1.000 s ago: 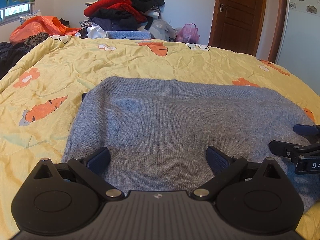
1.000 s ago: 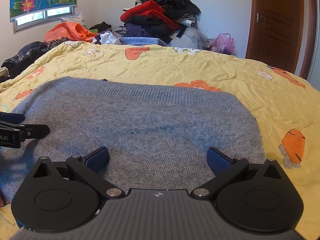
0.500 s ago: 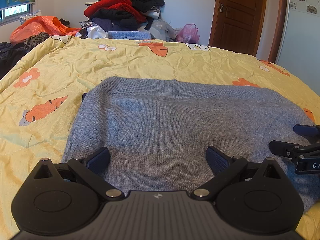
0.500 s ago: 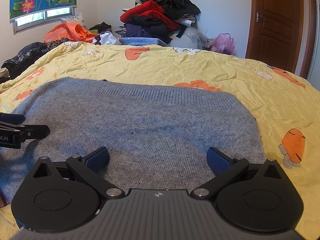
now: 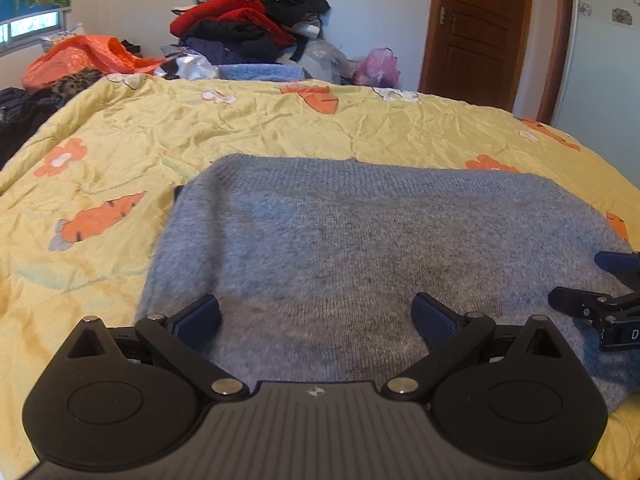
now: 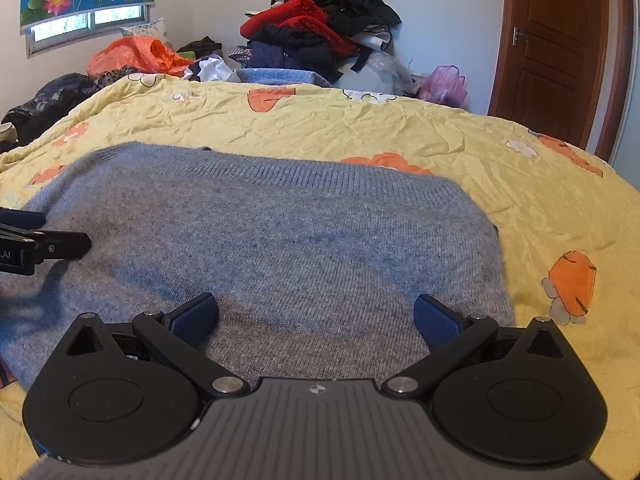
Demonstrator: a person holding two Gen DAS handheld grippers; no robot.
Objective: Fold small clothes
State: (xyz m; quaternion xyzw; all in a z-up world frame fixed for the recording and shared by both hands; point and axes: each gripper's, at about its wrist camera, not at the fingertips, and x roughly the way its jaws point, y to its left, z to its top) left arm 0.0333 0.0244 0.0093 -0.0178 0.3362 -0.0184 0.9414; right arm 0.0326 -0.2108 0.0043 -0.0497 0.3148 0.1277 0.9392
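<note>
A grey knitted sweater (image 5: 360, 240) lies flat, folded into a broad rectangle, on the yellow carrot-print bedspread (image 5: 240, 128). My left gripper (image 5: 316, 316) is open just above the sweater's near left part, holding nothing. My right gripper (image 6: 316, 316) is open above the sweater (image 6: 280, 248) near its right part, holding nothing. The right gripper's fingers (image 5: 592, 304) show at the right edge of the left wrist view. The left gripper's fingers (image 6: 44, 244) show at the left edge of the right wrist view.
A tall pile of red, black and dark clothes (image 5: 248, 24) stands beyond the bed's far edge, with an orange bag (image 5: 80, 60) to its left and a pink bag (image 5: 378, 66) to its right. A brown door (image 5: 476, 28) is at the back right.
The left gripper has shifted slightly, with motion blur in its view. The sweater and the right gripper look unchanged. Both grippers stay open.
</note>
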